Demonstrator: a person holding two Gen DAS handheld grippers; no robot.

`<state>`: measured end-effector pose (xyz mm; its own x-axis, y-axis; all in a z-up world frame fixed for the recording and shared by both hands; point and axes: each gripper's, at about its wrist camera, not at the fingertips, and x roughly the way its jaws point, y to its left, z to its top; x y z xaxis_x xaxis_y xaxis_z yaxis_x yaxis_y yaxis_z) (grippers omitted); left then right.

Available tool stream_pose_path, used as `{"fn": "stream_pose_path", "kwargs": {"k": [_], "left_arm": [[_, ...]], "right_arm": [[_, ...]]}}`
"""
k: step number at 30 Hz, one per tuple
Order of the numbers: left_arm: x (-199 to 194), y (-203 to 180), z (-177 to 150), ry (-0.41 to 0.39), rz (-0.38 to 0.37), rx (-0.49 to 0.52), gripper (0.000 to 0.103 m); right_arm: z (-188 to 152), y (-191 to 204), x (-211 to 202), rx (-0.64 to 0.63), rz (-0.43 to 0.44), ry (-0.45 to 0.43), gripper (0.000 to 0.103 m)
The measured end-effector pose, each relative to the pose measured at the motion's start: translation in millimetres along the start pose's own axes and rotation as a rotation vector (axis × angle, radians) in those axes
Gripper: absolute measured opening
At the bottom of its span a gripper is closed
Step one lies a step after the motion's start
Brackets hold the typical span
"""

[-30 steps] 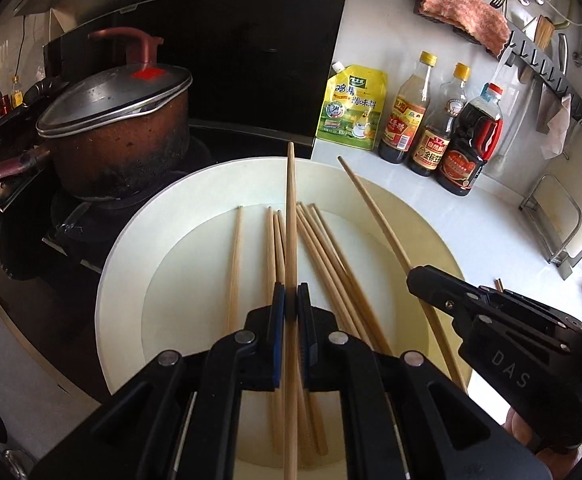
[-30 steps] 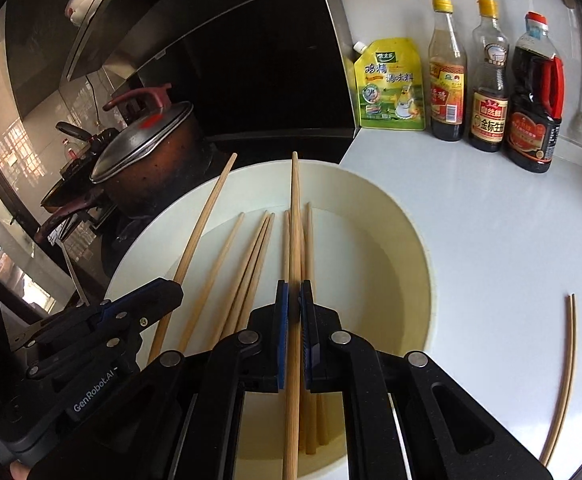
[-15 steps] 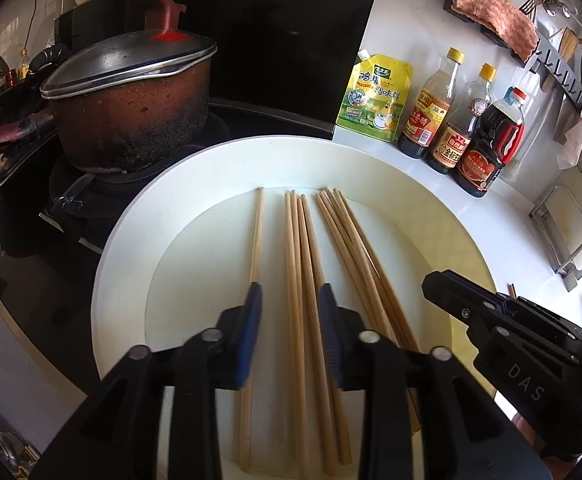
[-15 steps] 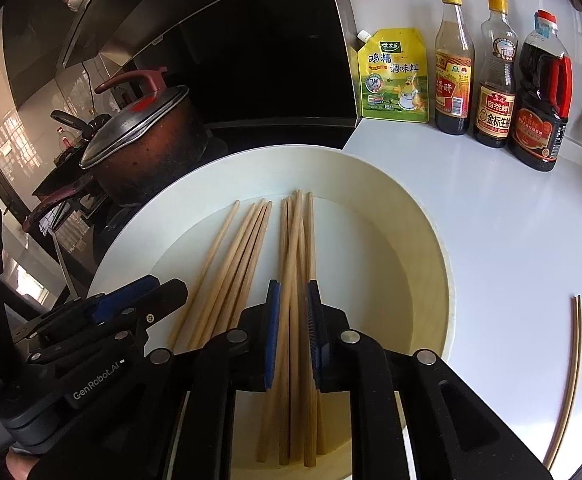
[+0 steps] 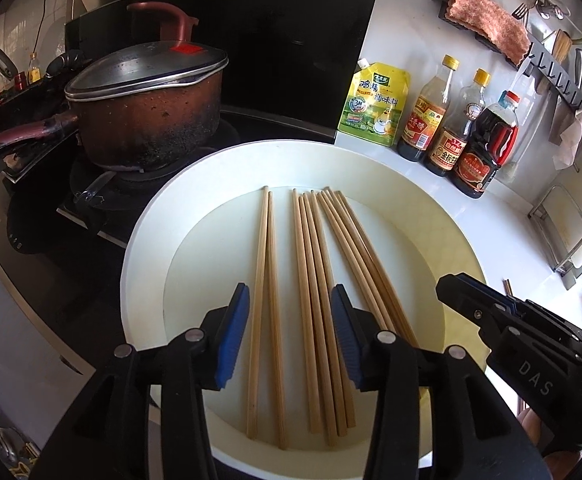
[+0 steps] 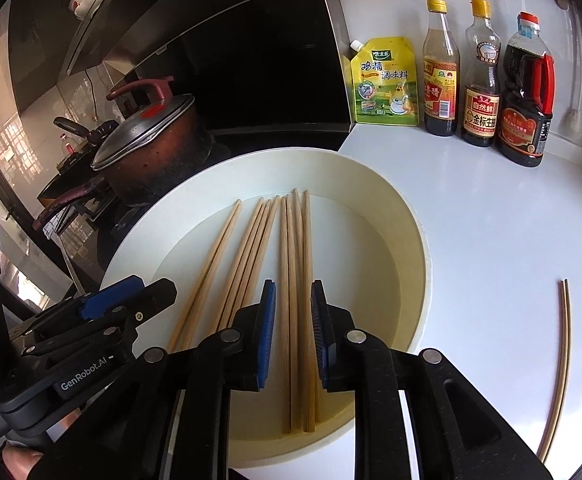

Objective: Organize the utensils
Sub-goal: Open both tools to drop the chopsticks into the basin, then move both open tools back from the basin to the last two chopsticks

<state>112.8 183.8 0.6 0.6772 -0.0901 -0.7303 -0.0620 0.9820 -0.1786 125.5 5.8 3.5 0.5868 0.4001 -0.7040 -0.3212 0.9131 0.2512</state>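
A scorched, lidded saucepan with a dark red handle is set on the black stove. A yellow seasoning pouch and three dark sauce bottles are lined up against the white wall on the white countertop. A pinkish cloth is draped over a wall-mounted hook rail.

The white bench is occupied by a round basin, a yellow pouch, three sauce bottles and two loose chopsticks.
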Motion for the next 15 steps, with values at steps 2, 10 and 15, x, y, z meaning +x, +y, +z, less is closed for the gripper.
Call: {"fn": "stream_pose_path", "kwargs": {"k": [2,10,15], "left_arm": [[-4.3,-1.9,-2.2,-0.006,0.003,0.004,0.044],[-15.4,-12.8,-12.2,-0.017,0.011,0.016,0.05],[-22.6,-27.1,-18.3,-0.028,0.001,0.032,0.056]], "right_arm": [[-2.4,-1.7,-6.0,0.005,-0.002,-0.009,0.018],[-13.2,-9.2,-32.3,0.018,-0.021,-0.051,0.024],[-23.2,-22.0,-48.7,0.04,-0.032,-0.071,0.032]]}}
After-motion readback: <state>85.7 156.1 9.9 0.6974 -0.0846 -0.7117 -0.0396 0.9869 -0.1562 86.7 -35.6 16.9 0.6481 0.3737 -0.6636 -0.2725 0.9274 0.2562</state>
